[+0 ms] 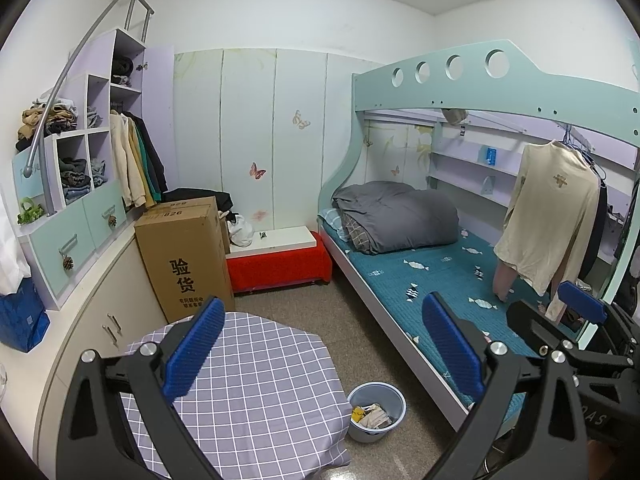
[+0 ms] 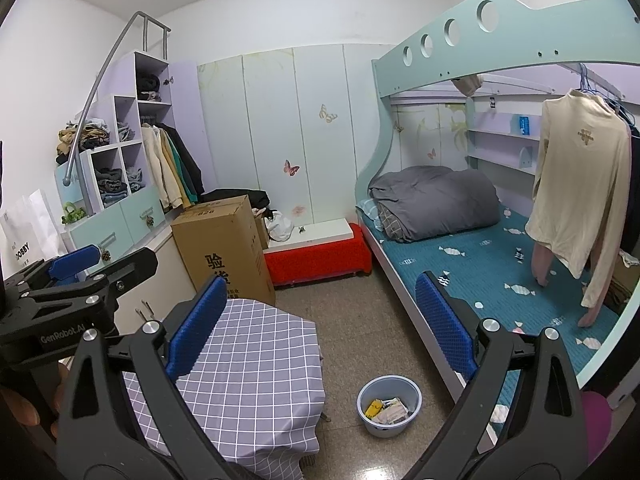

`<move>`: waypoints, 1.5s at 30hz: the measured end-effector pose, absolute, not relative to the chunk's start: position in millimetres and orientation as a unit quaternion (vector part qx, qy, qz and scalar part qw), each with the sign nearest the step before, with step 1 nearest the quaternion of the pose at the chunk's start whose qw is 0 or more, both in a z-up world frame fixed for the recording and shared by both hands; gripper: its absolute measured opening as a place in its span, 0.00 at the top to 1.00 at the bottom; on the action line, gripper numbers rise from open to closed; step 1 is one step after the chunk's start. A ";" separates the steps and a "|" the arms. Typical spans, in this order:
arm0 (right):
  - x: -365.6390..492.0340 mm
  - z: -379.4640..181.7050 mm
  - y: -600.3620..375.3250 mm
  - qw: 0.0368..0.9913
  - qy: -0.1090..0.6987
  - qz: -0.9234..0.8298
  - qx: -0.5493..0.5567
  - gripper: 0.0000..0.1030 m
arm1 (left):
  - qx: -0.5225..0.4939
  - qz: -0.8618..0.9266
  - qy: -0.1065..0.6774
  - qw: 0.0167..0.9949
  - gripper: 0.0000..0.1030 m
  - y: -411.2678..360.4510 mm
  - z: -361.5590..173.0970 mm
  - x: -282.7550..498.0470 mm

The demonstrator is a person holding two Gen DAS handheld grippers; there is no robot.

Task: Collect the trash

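A pale blue trash bin (image 1: 376, 412) stands on the floor between the checkered table and the bed, with crumpled paper and a yellow wrapper (image 1: 371, 416) inside. It also shows in the right wrist view (image 2: 389, 404). My left gripper (image 1: 320, 344) is open and empty, held high above the table and floor. My right gripper (image 2: 320, 328) is open and empty at a similar height. The right gripper shows at the right edge of the left wrist view (image 1: 560, 320). The left gripper shows at the left edge of the right wrist view (image 2: 76, 272).
A table with a grey checkered cloth (image 1: 256, 380) stands below left. A tall cardboard box (image 1: 184, 256) stands behind it, by the cabinets (image 1: 80, 240). A red bench (image 1: 280, 260) stands at the far wall. The bunk bed (image 1: 440, 280) with hanging clothes (image 1: 552, 220) fills the right.
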State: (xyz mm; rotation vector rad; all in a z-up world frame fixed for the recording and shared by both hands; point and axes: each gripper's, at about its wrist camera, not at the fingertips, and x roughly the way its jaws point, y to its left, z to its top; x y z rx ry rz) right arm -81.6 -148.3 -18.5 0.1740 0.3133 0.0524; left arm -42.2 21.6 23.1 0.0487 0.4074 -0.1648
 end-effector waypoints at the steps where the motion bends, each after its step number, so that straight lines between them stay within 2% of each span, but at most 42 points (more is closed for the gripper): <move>1: -81.5 -19.0 -148.5 0.984 0.156 0.026 0.086 0.09 | 0.023 -0.082 0.202 0.976 0.06 20.0 22.3 -42.3; 45: -66.6 -23.9 -138.9 0.982 0.167 0.032 0.079 0.09 | 0.021 -0.079 0.207 0.975 0.06 21.8 18.1 -39.9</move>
